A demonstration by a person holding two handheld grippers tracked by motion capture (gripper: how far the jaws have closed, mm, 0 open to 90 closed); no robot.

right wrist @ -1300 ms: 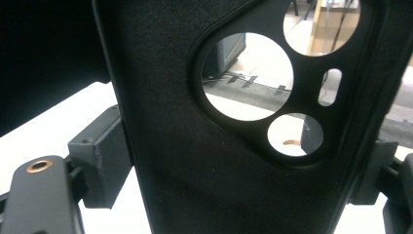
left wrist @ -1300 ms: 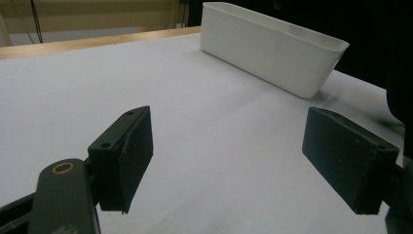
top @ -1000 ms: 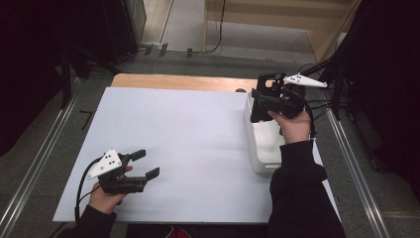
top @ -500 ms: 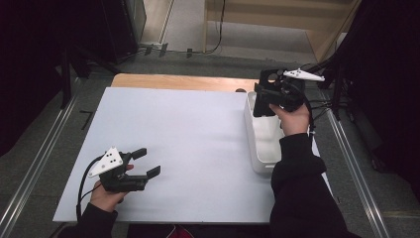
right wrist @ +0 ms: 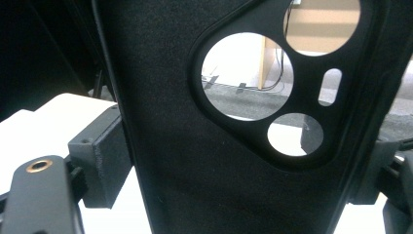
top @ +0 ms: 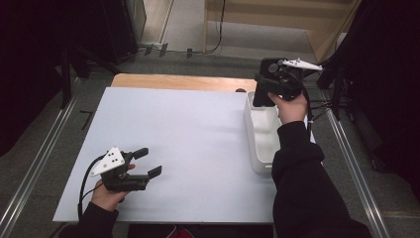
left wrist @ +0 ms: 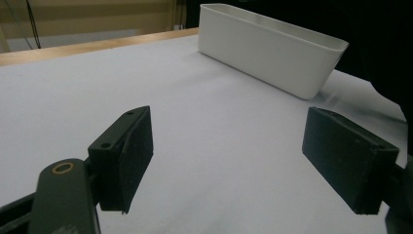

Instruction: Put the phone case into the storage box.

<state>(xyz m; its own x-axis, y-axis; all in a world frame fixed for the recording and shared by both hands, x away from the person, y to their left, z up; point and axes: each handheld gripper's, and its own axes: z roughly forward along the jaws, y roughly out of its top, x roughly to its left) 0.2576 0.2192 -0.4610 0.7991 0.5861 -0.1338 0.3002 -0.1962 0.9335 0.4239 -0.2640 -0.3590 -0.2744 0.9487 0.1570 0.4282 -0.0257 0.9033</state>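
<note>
White table sheet [top: 188, 129], perhaps wooden edge [top: 178, 82]

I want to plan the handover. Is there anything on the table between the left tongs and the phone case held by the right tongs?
Nothing visible. The white table lies bare between the left tongs and the phone case; the white bin stands below the case, at the table's right edge.

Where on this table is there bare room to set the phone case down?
The white tabletop lies bare between the left gripper and the white bin. It is crowded at the bin's far end, where the right gripper holds the phone case.
</note>
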